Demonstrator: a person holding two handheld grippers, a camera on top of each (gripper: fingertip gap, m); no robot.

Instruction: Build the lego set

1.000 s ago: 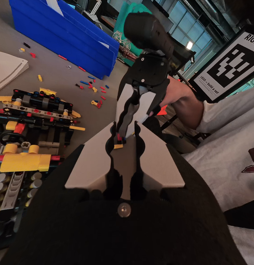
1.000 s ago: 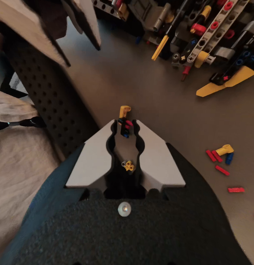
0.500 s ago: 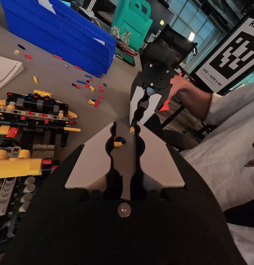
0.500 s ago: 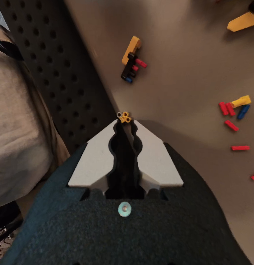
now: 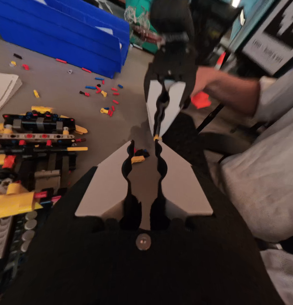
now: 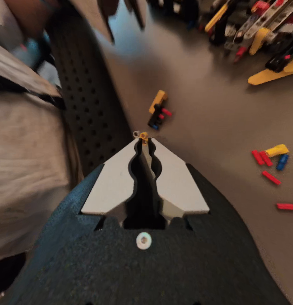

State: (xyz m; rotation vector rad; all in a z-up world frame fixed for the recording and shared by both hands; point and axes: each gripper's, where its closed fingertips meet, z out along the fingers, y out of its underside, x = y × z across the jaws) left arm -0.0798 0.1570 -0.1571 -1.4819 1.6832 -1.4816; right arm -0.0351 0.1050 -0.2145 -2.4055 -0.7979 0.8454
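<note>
The right gripper (image 6: pixel 144 140) is pinching a small yellow connector (image 6: pixel 144 138) at its very tips, with a pale grey ring (image 6: pixel 135 133) sticking out beside the piece. In the left wrist view the same gripper (image 5: pixel 157 132) is pointing down toward the table (image 5: pixel 109 128), its jaws pressed nearly together on the yellow bit (image 5: pixel 156 137), which is hanging just above the table's near edge.

The left gripper (image 5: pixel 143 145) is standing spread, with nothing between its jaws. Through the gap a little sub-assembly (image 5: pixel 139 156) is lying on the table: a yellow angled beam joined to a black piece, with red and blue pins poking out. The right wrist view is showing it (image 6: pixel 157 109) just beyond the pinched connector, apart from it.

The big model (image 5: pixel 35 142) is sitting on the left side of the table, a long low build of black beams, a grey holed bar, yellow panels and red pegs; its near part is blurred. Loose red, blue and yellow pins (image 5: pixel 107 97) are lying scattered between the model and a blue bin (image 5: pixel 68 39). A stack of paper (image 5: pixel 3 87) is showing at the left edge. A person's forearm (image 5: pixel 228 92) is reaching in behind the right gripper.
</note>
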